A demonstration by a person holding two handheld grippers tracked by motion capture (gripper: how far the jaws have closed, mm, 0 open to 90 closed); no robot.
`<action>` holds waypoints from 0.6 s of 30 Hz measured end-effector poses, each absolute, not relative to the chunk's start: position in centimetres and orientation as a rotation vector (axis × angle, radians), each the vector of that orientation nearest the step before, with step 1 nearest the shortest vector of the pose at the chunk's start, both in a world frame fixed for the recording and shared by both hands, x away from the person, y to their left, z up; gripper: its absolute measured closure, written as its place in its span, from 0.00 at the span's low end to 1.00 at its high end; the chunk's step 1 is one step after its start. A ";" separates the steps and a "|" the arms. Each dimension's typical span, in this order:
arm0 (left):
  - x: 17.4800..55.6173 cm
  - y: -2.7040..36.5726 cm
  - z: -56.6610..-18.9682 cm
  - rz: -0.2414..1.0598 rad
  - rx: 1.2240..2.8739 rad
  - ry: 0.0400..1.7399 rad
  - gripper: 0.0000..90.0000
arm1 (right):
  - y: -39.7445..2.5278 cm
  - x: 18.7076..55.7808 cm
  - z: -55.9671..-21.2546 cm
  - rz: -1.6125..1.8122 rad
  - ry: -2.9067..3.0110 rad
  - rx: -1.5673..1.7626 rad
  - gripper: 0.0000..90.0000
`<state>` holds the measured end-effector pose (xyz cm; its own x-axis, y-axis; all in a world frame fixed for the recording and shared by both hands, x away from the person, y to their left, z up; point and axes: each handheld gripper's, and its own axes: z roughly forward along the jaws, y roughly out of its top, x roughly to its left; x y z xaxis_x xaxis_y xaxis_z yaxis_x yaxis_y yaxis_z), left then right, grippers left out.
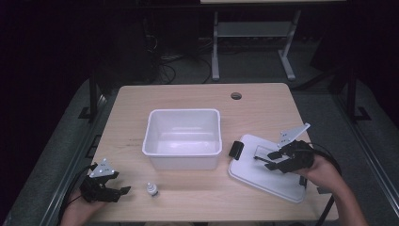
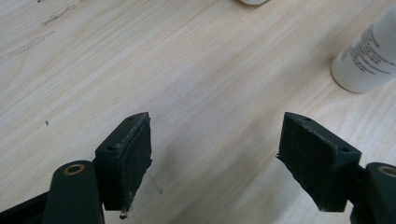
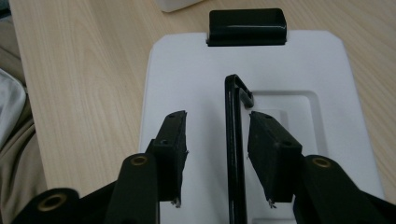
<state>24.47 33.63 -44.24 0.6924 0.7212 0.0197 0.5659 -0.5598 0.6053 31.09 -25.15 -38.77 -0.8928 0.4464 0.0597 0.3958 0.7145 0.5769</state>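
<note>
The right tool [image 1: 266, 159] was held over a white lid [image 1: 270, 175] that lay flat on the desk [image 1: 263, 106] at about 4 o'clock from the white tub [image 1: 183, 137]. In the right gripper view its jaws were seen parted, with the lid's raised black handle [image 3: 235, 140] standing between them, closer to the right-hand jaw; whether either jaw touched the handle could not be told. A black clasp [image 3: 246, 26] was seen at the lid's far edge, toward 12 o'clock in that view.

The left tool [image 1: 121, 192] was held low at the desk's 7 o'clock corner, its jaws spread wide and nothing between them but bare wood. A small white bottle [image 1: 151, 189] stood upright just beside it, at about 3 o'clock from the tool and near 7 o'clock from the tub. In the left gripper view the bottle [image 2: 369, 56] was seen at 2 o'clock, apart from both jaws.
</note>
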 end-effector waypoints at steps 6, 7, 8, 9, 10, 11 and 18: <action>24.2 33.7 -44.2 0.334 2.344 0.969 0.28 | -24.4 30.4 -38.5 0.947 2.825 0.640 0.60; 24.2 33.7 -44.1 0.332 2.346 0.961 0.28 | -24.2 30.3 -38.5 0.947 2.824 0.633 0.58; 24.1 33.7 -44.1 0.331 2.347 0.956 0.28 | -24.1 30.2 -38.6 0.952 2.827 0.634 0.57; 24.0 33.8 -43.9 0.327 2.351 0.947 0.28 | -23.9 30.2 -38.7 0.954 2.829 0.624 0.56; 23.9 33.8 -43.8 0.325 2.347 0.943 0.28 | -23.7 30.1 -38.8 0.960 2.833 0.618 0.55; 23.9 33.8 -43.7 0.329 2.348 0.940 0.28 | -23.5 30.1 -38.9 0.960 2.831 0.606 0.55; 23.3 34.0 -42.3 0.315 2.369 0.881 0.28 | -22.3 29.7 -39.4 0.967 2.843 0.581 0.47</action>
